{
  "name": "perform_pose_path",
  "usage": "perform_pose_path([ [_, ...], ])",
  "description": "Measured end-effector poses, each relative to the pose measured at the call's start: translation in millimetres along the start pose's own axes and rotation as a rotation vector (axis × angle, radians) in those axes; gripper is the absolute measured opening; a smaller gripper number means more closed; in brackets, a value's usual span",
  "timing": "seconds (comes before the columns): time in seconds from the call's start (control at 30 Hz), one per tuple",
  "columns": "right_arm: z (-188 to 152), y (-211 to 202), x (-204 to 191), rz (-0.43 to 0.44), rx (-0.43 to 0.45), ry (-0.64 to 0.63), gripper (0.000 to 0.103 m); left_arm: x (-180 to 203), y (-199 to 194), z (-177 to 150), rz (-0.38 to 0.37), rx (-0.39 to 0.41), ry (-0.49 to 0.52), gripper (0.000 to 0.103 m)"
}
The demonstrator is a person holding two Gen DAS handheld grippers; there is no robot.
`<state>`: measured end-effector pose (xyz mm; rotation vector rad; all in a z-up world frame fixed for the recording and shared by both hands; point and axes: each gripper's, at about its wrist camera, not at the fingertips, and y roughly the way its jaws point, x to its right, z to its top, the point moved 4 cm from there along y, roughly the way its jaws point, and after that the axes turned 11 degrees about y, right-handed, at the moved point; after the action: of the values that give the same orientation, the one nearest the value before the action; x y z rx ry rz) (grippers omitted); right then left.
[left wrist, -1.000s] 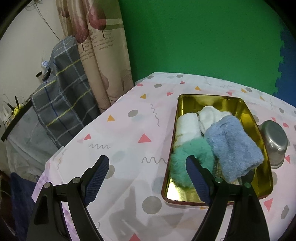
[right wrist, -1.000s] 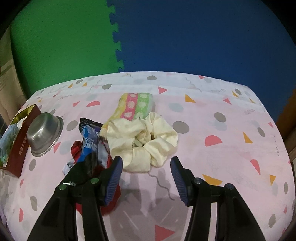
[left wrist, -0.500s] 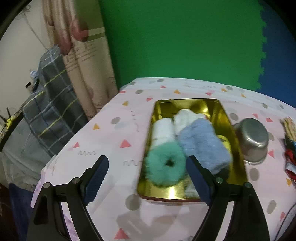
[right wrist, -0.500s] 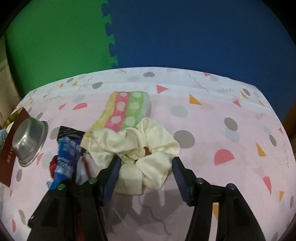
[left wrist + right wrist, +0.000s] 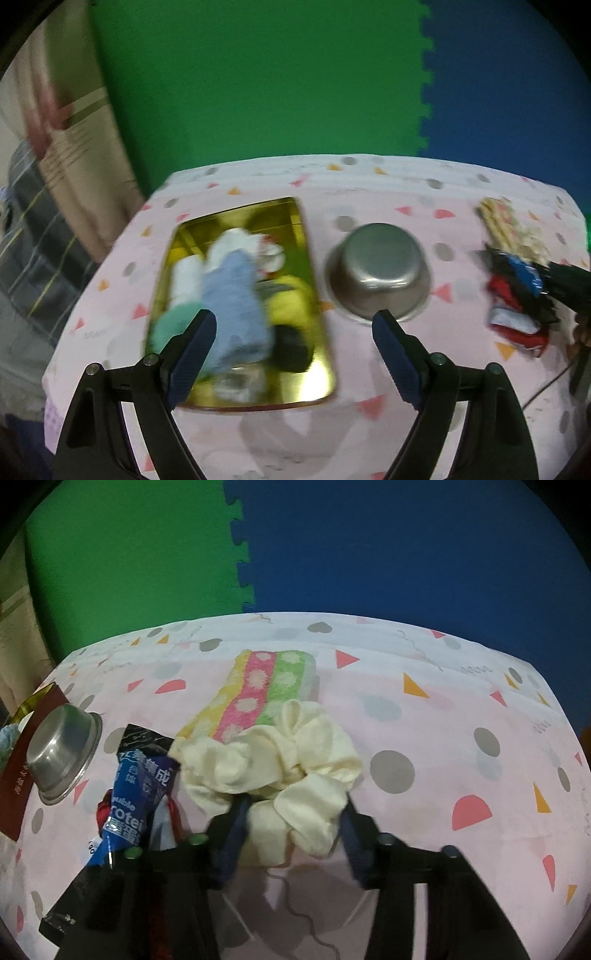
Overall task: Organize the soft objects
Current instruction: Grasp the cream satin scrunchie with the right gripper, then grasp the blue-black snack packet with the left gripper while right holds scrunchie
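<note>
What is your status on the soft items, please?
Right claw just closing on cream scrunchie. Left claw open, empty. Snack packet beside scrunchie.

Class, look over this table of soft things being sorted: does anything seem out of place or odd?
Yes. A steel bowl sits upside down on the tablecloth beside the gold tray. Crinkly snack packets lie heaped next to the cream scrunchie. Neither is soft, so they look misplaced among the cloth items.
</note>
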<state>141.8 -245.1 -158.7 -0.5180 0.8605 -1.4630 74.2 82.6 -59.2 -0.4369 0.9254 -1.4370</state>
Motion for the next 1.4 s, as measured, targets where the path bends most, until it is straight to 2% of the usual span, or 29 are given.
perform_pose_path([
  [0.13, -2.1, -3.0, 1.6, 0.017, 0.002, 0.014, 0.017, 26.6, 1.4, 11.1, -0.063, -0.003, 0.030, 0.084],
  [0.23, -6.0, -7.3, 6.0, 0.013, 0.002, 0.022, 0.014, 46.4, 1.4, 19.3, -0.103, -0.005, 0.056, 0.084],
  [0.43, -19.6, -24.6, 29.3, -0.041, 0.013, 0.022, 0.013, 80.9, 0.5, 37.6, -0.197, -0.015, 0.081, 0.084],
  [0.77, -50.7, -63.3, 102.4, -0.137, 0.037, 0.128, 0.013, 136.7, 2.6, 63.6, -0.297, -0.071, 0.125, 0.084],
  [0.87, -52.4, -66.1, 114.2, -0.108, 0.042, 0.180, 0.013, 154.5, 6.6, 71.6, -0.327, -0.108, 0.124, 0.084],
  [1.17, -51.9, -66.9, 115.2, -0.089, 0.042, 0.192, 0.013, 203.0, 31.0, 93.5, -0.386, -0.237, 0.091, 0.084],
  [1.4, -52.2, -66.1, 117.6, -0.069, 0.042, 0.207, 0.013, 219.3, 53.8, 94.2, -0.357, -0.296, 0.089, 0.081],
])
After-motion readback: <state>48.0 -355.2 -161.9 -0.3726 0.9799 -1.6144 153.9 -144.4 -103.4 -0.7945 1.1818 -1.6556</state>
